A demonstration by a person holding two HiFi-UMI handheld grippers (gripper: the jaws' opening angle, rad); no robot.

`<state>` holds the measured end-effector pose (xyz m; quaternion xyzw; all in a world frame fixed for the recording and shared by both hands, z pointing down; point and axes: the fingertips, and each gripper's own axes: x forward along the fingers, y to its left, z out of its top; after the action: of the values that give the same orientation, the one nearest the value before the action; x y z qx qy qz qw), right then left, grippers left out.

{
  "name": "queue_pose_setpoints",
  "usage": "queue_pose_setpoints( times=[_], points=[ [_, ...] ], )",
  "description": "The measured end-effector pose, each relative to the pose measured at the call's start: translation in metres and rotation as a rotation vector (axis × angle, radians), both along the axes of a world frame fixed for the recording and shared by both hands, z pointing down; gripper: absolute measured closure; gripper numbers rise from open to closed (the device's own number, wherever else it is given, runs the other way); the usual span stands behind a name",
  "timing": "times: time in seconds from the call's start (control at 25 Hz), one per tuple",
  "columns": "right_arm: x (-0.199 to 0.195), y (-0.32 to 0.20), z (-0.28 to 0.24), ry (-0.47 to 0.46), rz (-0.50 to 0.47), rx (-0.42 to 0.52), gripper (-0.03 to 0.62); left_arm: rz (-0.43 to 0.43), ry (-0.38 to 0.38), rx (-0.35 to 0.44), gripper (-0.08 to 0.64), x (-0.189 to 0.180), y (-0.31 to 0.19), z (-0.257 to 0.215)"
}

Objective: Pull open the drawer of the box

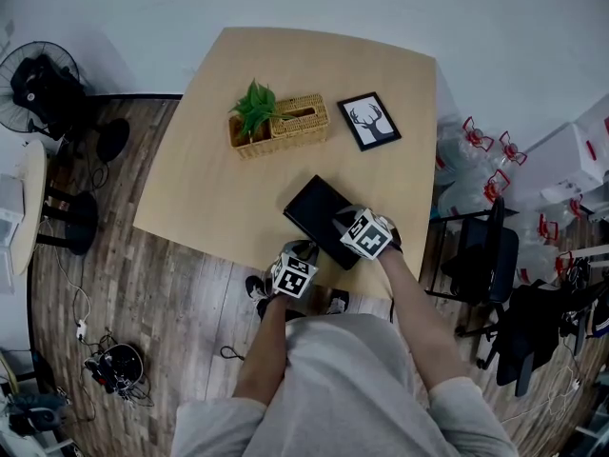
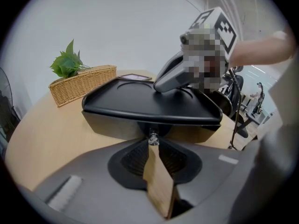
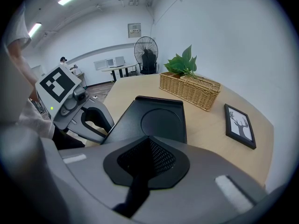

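Two tongs meet the black box (image 1: 317, 211) at the surface's (image 1: 209, 150) near right edge. Only the left gripper view shows my left tongs (image 2: 153, 143) pinching its drawer knob (image 2: 152, 135); my right tongs (image 3: 145, 141), closed, rest on top.

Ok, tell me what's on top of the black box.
The right hand-held gripper, jaws together, rests on the flat black box's lid. The lid's round recess is bare; the patch under the gripper is covered.
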<state>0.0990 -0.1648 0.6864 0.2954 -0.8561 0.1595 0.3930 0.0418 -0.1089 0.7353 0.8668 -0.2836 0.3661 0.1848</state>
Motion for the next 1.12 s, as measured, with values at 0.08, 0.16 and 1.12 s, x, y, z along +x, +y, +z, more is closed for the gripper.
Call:
queue_pose_setpoints(
  times=[0.08, 0.16, 1.12],
  points=[
    [0.001, 0.0, -0.003, 0.005, -0.004, 0.009, 0.591, -0.003, 0.0, -0.002, 0.436, -0.001, 0.002, 0.001],
    [0.001, 0.0, -0.003, 0.004, -0.005, 0.015, 0.591, -0.007, 0.003, 0.001, 0.436, -0.001, 0.002, -0.001],
    [0.005, -0.006, -0.012, -0.05, 0.07, 0.038, 0.591, -0.002, -0.025, 0.013, 0.434, -0.013, 0.01, -0.007]
  ],
)
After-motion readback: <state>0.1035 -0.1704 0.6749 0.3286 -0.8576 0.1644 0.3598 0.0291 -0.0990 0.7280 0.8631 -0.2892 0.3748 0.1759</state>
